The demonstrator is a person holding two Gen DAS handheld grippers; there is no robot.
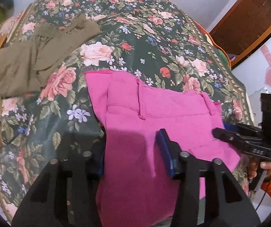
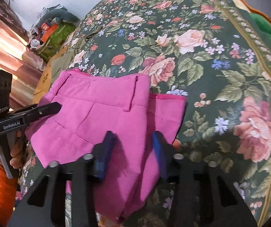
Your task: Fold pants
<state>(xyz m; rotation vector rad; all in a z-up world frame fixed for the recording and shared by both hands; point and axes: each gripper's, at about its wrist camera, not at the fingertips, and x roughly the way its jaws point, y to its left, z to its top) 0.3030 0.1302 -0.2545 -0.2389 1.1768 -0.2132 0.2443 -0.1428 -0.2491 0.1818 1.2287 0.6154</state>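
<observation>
Far L: olive garment (image 1: pixel 31 60), crumpled on floral bedspread (image 1: pixel 154 37), well apart from the job. No snag risk unless dragged that way.

Centre: pink pants (image 1: pixel 154 113), flat on bedspread, already doubled over w/ waistband and belt loop (image 1: pixel 141 102) facing up and a lower layer poking out at one side. Near end draped toward both tools. Judged mid-fold, w/ at least one more fold to go.

L gripper (image 1: pixel 133 157): spread wide, straddling near part of pants, cloth lying loose in the gap, nothing pinched. Risk: closing here w/o going deep enough = top layer only, so layers sliding apart on the lift and the stack skewing.

R gripper (image 2: pixel 132 154): also apart, gap narrower than L, cloth running between pads (image 2: pixel 105 151), not clamped as far as visible. Same risk, plus uneven lift if grabbed at a different depth than L, i.e. a crooked crease.

Further R: lower layer edge (image 2: pixel 169 102) sticking out past upper layer. Likely to flop or bunch under if missed by the pinch. Soft, limp fabric; prob. sags betw. grips unless kept taut.
</observation>
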